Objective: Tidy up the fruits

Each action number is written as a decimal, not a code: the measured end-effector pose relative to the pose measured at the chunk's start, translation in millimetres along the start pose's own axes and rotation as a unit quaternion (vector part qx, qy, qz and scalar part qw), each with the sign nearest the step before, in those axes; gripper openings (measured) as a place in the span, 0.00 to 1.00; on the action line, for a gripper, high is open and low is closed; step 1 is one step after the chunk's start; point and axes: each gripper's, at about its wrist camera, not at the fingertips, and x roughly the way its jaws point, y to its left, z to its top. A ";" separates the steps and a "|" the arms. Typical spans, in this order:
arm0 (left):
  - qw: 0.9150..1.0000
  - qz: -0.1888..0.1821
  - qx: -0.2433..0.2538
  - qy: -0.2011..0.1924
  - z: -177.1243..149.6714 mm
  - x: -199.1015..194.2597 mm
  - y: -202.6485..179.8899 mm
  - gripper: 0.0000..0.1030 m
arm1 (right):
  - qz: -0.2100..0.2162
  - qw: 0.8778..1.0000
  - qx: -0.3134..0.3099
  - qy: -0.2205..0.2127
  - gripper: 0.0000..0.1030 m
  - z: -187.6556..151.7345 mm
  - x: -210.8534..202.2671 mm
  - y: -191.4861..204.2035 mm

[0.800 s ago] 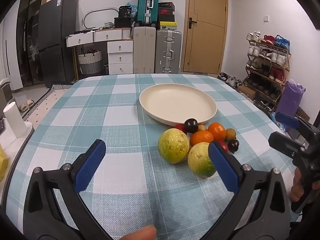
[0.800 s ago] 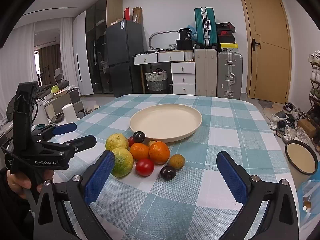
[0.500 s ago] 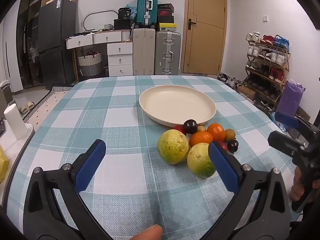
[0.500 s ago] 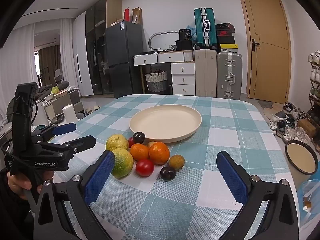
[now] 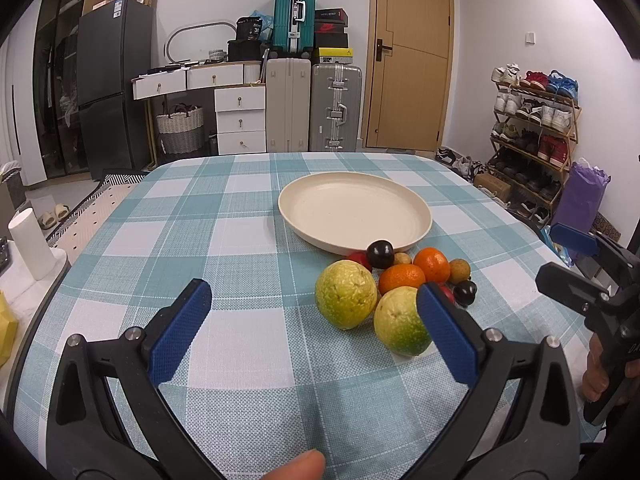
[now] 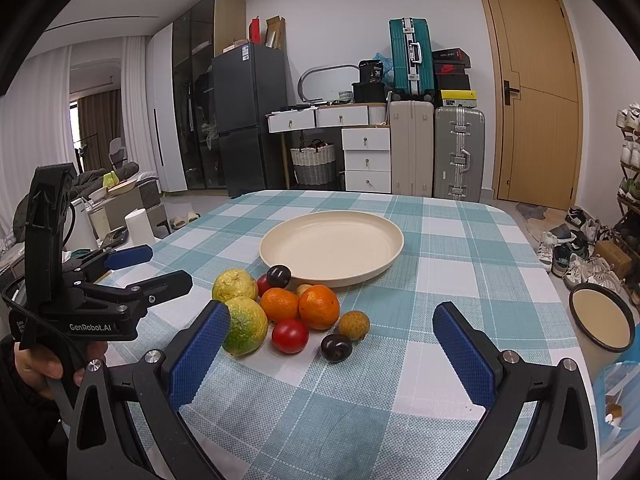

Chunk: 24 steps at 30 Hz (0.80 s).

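A cream plate [image 5: 354,208] [image 6: 332,242] sits empty on the checked tablecloth. In front of it lies a cluster of fruit: two yellow-green guavas [image 5: 346,294] [image 6: 244,324], two oranges [image 5: 432,264] [image 6: 318,306], a red tomato [image 6: 290,335], dark plums [image 5: 380,253] [image 6: 336,347] and small brown longans [image 6: 353,325]. My left gripper [image 5: 312,320] is open and empty, low over the cloth left of the fruit. My right gripper [image 6: 330,344] is open and empty, in front of the fruit, framing the near plum.
The table edge [image 5: 52,280] curves at the left, with a white roll [image 5: 30,242] beyond it. A round stool [image 6: 602,322] stands off the table's right side. Suitcases [image 5: 336,108], drawers and a shoe rack [image 5: 532,128] line the room behind.
The left gripper has risen or tilted slightly, so the plate and fruit sit a little lower in its view. The right gripper view is nearly unchanged.
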 end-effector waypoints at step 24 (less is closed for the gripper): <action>1.000 0.002 -0.002 -0.005 3.7 -3.8 1.1 0.99 | -0.002 1.000 -0.002 0.000 1.00 0.8 -4.6 0.4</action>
